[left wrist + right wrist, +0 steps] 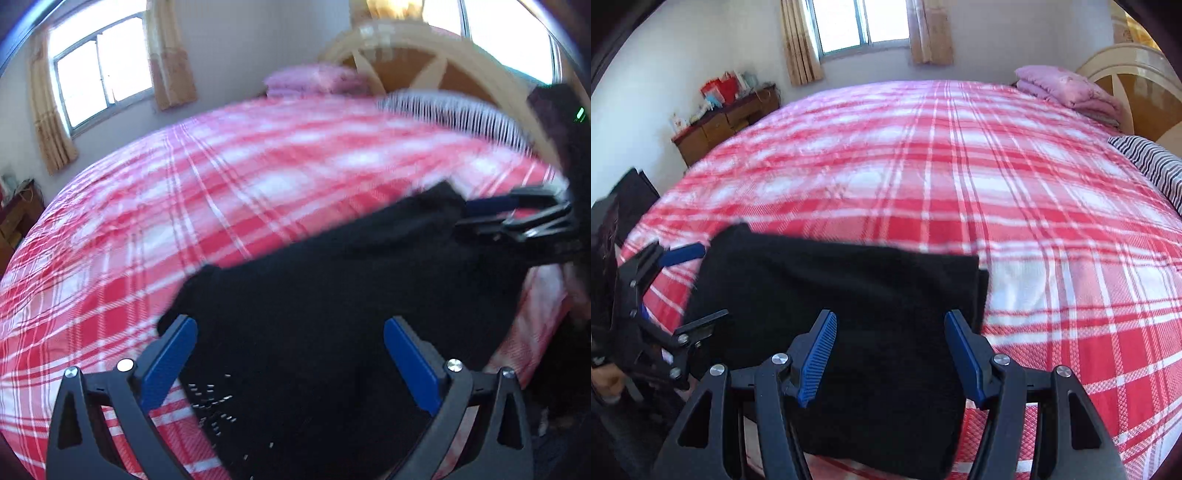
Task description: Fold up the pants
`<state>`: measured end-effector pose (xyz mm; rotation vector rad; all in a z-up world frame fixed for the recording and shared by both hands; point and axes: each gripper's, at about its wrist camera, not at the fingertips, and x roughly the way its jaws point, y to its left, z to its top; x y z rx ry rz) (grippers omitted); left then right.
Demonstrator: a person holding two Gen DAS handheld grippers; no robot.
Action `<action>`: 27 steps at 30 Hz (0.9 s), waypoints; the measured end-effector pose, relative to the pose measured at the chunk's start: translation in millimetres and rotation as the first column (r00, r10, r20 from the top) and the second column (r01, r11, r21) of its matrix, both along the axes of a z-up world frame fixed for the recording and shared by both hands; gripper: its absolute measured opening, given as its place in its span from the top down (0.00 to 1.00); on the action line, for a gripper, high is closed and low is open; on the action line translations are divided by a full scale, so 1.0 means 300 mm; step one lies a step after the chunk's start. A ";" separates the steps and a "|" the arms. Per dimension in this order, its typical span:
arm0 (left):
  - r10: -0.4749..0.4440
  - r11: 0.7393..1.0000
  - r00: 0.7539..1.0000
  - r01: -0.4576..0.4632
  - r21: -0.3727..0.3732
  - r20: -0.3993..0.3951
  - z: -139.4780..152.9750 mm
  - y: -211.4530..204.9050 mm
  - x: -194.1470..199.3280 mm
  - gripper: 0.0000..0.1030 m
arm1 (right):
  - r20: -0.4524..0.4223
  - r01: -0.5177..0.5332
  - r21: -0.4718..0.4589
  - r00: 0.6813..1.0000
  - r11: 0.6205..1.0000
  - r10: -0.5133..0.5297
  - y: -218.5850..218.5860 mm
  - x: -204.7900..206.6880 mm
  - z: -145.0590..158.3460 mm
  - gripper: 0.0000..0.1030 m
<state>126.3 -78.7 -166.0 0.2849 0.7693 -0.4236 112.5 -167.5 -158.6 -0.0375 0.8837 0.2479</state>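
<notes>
Black pants [831, 291] lie folded into a thick rectangle near the front edge of a bed with a red and white plaid cover [960, 166]. My right gripper [892, 336] hovers over the pants' right half, open, its blue pads touching no cloth. In the left wrist view the pants [332, 295] spread dark below my left gripper [291, 336], which stands wide open above them. From the right wrist, the left gripper [696, 290] shows at the pants' left edge. The right gripper [476, 216] appears at the pants' far right corner.
A folded pink quilt [1067, 88] and a striped pillow [1152, 162] lie by the wooden headboard [1137, 74]. A wooden dresser [724, 118] with clutter stands by the far wall under a curtained window [860, 22]. A person's hand [605, 380] holds the left gripper.
</notes>
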 end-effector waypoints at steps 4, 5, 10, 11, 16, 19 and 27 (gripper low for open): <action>0.005 1.000 1.000 -0.006 -0.026 -0.022 -0.027 0.018 0.010 0.00 | 0.034 -0.026 0.027 0.999 0.999 0.025 -0.018 -0.018 0.016 0.39; 0.014 0.999 1.000 -0.015 -0.039 -0.024 -0.014 0.037 0.007 0.00 | 0.043 -0.027 0.051 0.999 0.998 0.025 -0.031 -0.024 0.030 0.39; 0.101 0.989 0.995 -0.100 -0.113 0.002 0.035 0.171 -0.032 0.00 | 0.052 0.100 0.086 0.993 0.991 -0.105 -0.152 -0.038 0.068 0.39; 0.132 0.983 0.991 -0.132 -0.131 -0.006 0.033 0.213 -0.033 0.00 | 0.036 0.115 0.094 0.992 0.989 -0.119 -0.169 -0.037 0.063 0.39; 0.234 0.951 0.970 -0.243 -0.191 -0.068 -0.023 0.367 -0.013 0.00 | -0.015 0.128 0.133 0.992 0.983 -0.127 -0.199 -0.026 0.038 0.39; 0.254 0.930 0.962 -0.273 -0.246 -0.105 -0.051 0.409 0.003 0.00 | -0.043 0.096 0.141 0.995 0.985 -0.091 -0.167 -0.025 0.019 0.39; 0.172 0.947 0.980 -0.191 -0.259 -0.097 -0.055 0.306 0.008 0.00 | -0.135 0.111 0.216 0.987 0.970 -0.083 -0.196 0.005 -0.049 0.39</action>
